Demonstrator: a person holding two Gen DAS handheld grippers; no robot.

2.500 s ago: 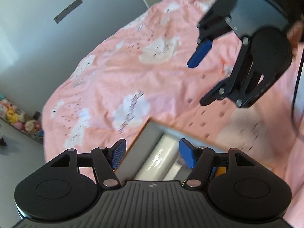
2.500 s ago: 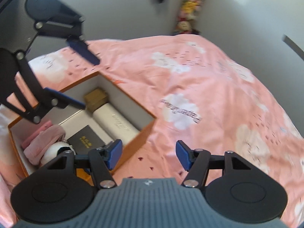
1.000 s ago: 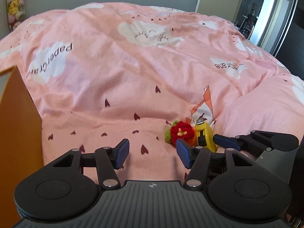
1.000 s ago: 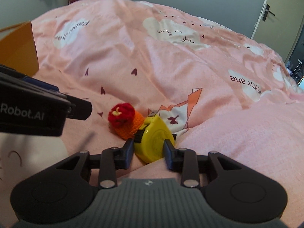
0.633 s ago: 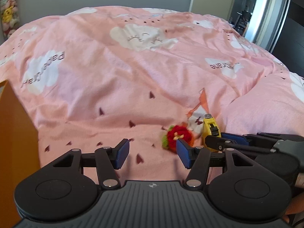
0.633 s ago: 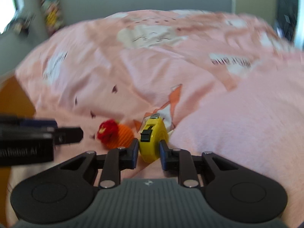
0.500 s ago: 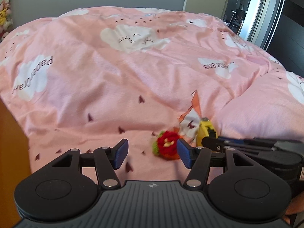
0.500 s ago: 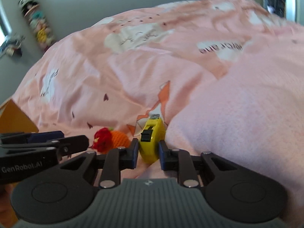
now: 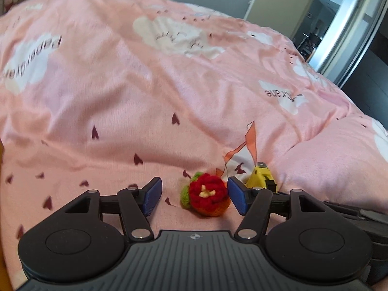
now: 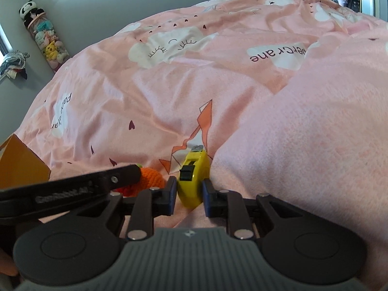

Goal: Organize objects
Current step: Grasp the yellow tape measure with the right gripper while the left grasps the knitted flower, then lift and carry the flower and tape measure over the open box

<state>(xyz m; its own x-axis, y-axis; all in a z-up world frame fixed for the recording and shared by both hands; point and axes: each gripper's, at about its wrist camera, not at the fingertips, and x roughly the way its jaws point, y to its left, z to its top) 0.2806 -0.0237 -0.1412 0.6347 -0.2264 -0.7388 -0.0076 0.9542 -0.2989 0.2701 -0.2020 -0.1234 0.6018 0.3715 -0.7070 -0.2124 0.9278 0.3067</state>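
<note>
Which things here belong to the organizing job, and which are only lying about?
Job:
- yellow plastic tape measure, between the right gripper jaws
- red and orange crocheted flower, between the opening left gripper jaws
- orange cardboard box

Lying about:
- pink cloud-print duvet
- tube of plush toys

Not much can actually be read here. Upside-down dark lettering is printed on the white cloud patches of the pink cotton duvet cover: "ane" is clear on one patch, the letters before it are garbled. "Paper..." can be half made out on another. Blurred embossed lettering on the black plastic left tool looks like "GenRobot.AI".
</note>
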